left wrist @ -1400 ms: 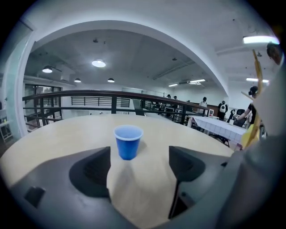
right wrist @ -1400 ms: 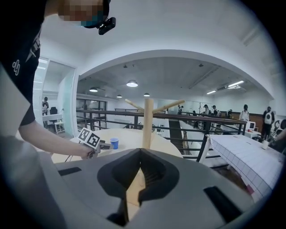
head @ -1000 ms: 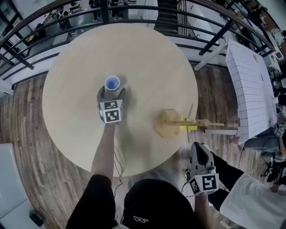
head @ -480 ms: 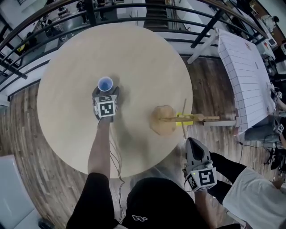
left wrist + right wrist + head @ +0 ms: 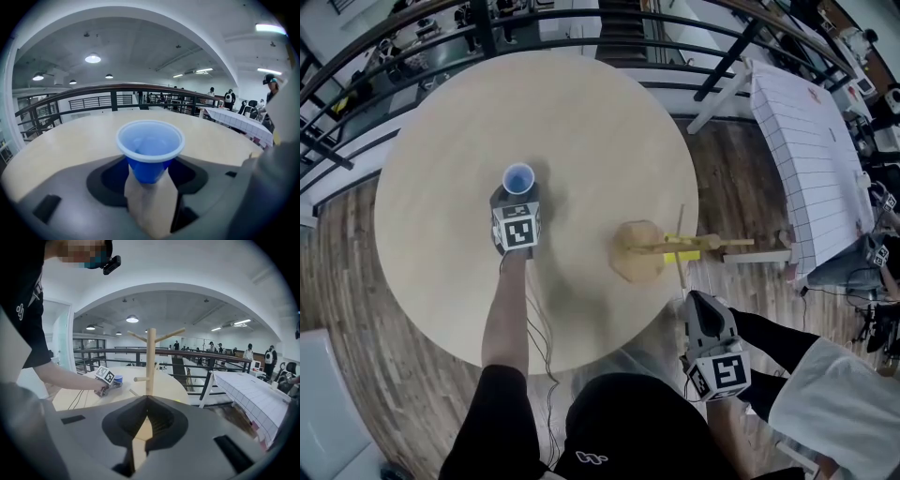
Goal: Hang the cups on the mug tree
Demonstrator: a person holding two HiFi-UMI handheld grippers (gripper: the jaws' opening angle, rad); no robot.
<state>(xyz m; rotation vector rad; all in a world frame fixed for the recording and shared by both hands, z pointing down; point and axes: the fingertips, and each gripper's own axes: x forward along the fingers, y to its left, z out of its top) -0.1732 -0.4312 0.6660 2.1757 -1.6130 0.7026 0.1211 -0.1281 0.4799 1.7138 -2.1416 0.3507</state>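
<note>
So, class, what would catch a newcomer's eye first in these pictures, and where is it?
The blue cup stands out at once, upright left of centre on the round table, between the jaws of the left gripper, which are closing on it. Next comes the wooden mug tree near the table's edge on the right, with the right gripper shut and empty just off the table.
</note>
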